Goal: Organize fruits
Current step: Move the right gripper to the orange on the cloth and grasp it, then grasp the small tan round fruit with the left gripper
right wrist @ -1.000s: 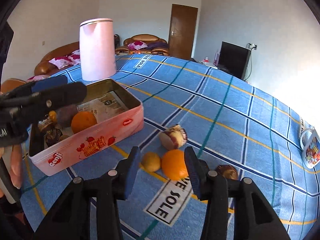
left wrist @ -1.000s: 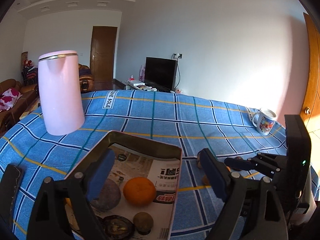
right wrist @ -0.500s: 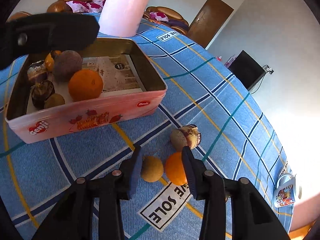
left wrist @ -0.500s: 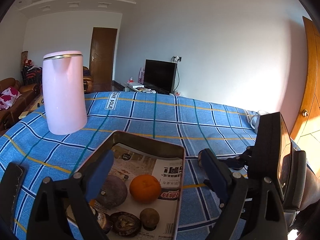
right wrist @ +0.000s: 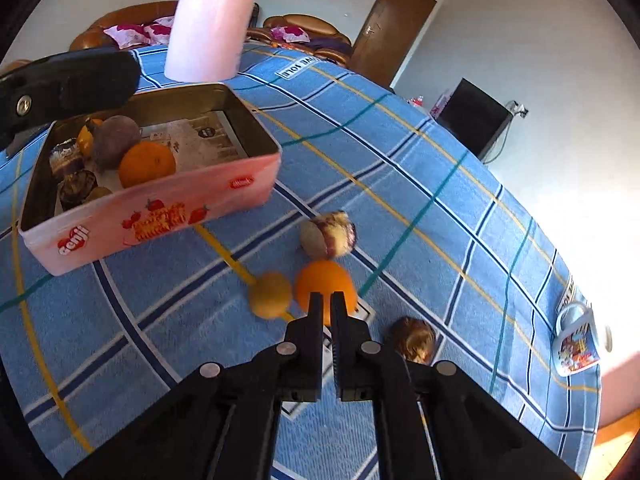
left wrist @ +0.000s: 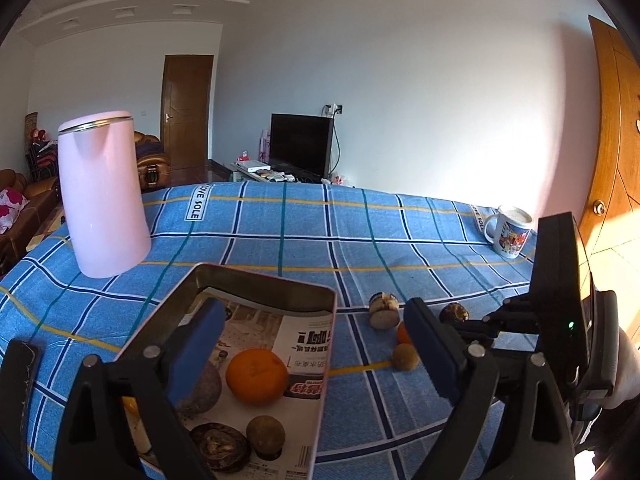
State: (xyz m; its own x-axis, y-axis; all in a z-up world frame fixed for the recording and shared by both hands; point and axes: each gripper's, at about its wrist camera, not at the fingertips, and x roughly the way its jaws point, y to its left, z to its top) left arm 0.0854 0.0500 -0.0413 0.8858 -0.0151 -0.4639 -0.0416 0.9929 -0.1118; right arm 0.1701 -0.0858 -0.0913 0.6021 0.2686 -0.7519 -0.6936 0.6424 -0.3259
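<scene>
A pink tin box (right wrist: 160,216) lined with newspaper stands on the blue checked cloth; it holds an orange (left wrist: 257,376), a purple fruit (left wrist: 202,386) and small brown fruits. On the cloth right of it lie an orange (right wrist: 326,286), a small yellow-brown fruit (right wrist: 270,294), a cut mangosteen (right wrist: 328,234) and a dark brown fruit (right wrist: 412,340). My right gripper (right wrist: 327,300) is shut and empty, its tips just in front of the loose orange. My left gripper (left wrist: 316,344) is open and empty above the tin's right edge.
A tall pink kettle (left wrist: 102,196) stands behind the tin at the left. A printed mug (left wrist: 508,230) sits at the table's far right edge. A television, door and sofas lie beyond the table.
My right gripper has closed from wide open to shut and tilted down over the loose fruits. The left gripper has risen slightly and stays open over the tin.
</scene>
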